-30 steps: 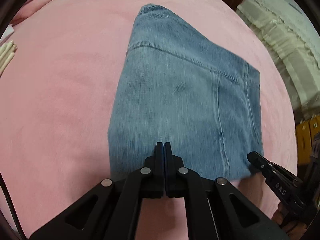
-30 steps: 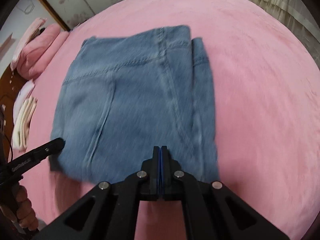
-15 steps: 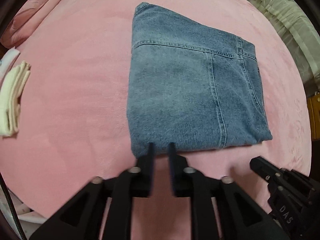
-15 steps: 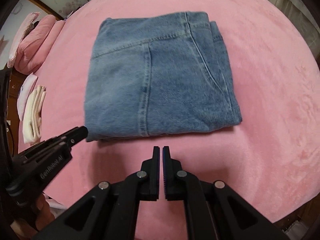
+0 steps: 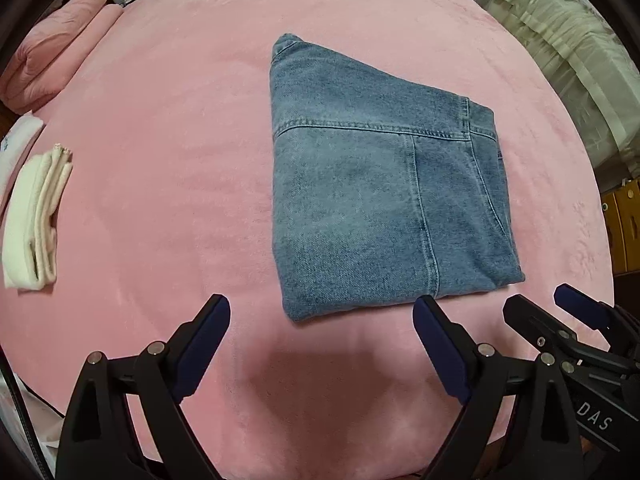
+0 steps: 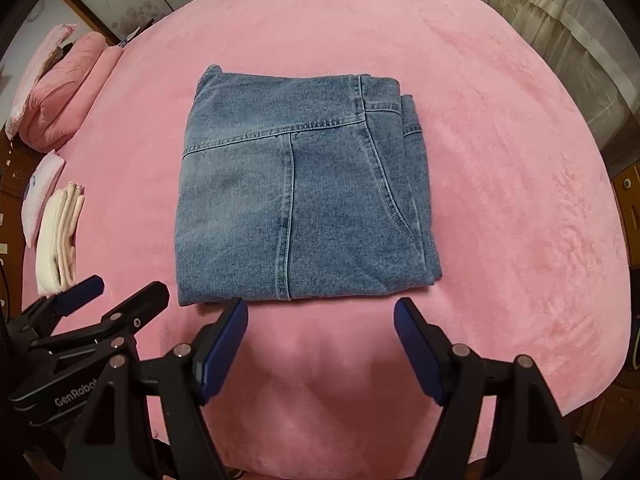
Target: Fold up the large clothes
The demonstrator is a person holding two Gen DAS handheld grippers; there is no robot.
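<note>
A pair of blue jeans (image 5: 384, 196) lies folded into a flat rectangle on the pink blanket (image 5: 160, 160); it also shows in the right wrist view (image 6: 296, 196). My left gripper (image 5: 322, 312) is open and empty, held just short of the jeans' near edge. My right gripper (image 6: 320, 312) is open and empty too, just short of the same edge. Each gripper shows in the other's view: the right one at the lower right (image 5: 552, 308), the left one at the lower left (image 6: 124, 292). Neither touches the jeans.
A folded white cloth (image 5: 36, 220) lies on the blanket at the left, also in the right wrist view (image 6: 60, 236). Pink pillows (image 6: 60, 96) are stacked at the far left. Cream lace curtains (image 5: 560, 52) hang at the right. Wooden furniture (image 5: 624, 228) stands beyond the bed's right edge.
Both grippers were shut over the jeans' near edge a second ago. They have opened wide and drawn back toward me, leaving the folded jeans flat on the blanket.
</note>
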